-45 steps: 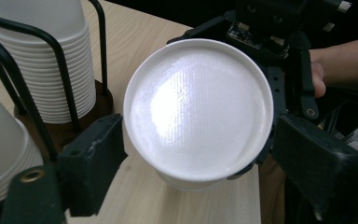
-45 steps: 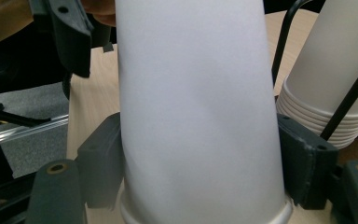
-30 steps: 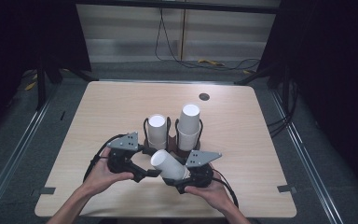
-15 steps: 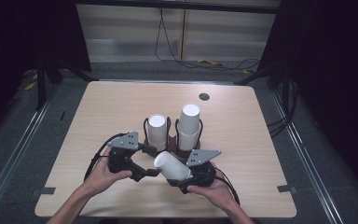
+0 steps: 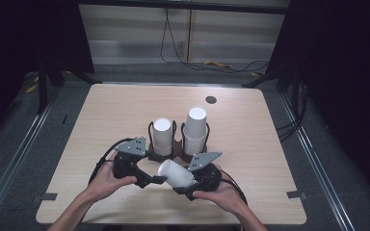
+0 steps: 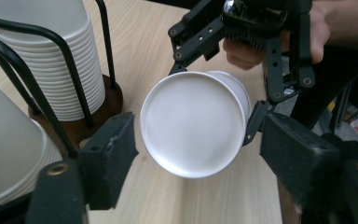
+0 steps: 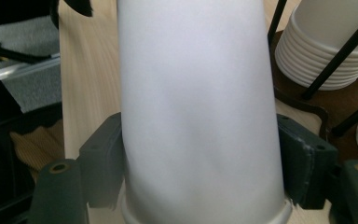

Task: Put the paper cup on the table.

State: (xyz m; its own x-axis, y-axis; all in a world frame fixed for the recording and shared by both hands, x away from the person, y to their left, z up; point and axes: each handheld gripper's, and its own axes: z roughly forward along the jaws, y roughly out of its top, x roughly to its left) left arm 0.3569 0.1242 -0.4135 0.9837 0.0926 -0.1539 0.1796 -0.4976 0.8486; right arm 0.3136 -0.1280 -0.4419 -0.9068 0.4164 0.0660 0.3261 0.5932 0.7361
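No legible writing. Right hand-held gripper [image 5: 180, 179] clamps smooth white paper cup [image 5: 174, 173], lying sideways; left hand-held gripper [image 6: 193, 154] at 9 o'clock, jaws just narrowing, untouching around its round base.

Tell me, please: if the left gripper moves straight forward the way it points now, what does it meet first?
Most likely the closed base of the white paper cup, held sideways by the right gripper. The left gripper faces it with jaws either side; the gap is hard to judge.

Pale wooden table [image 5: 250, 125] centre frame, small dark round cap [image 5: 211, 99] near far edge. Grey floor [image 5: 318, 144] around, black drapes both upper corners (very dark), cables [image 5: 221, 64] trailing top centre, light wall panels [image 5: 125, 29] behind.
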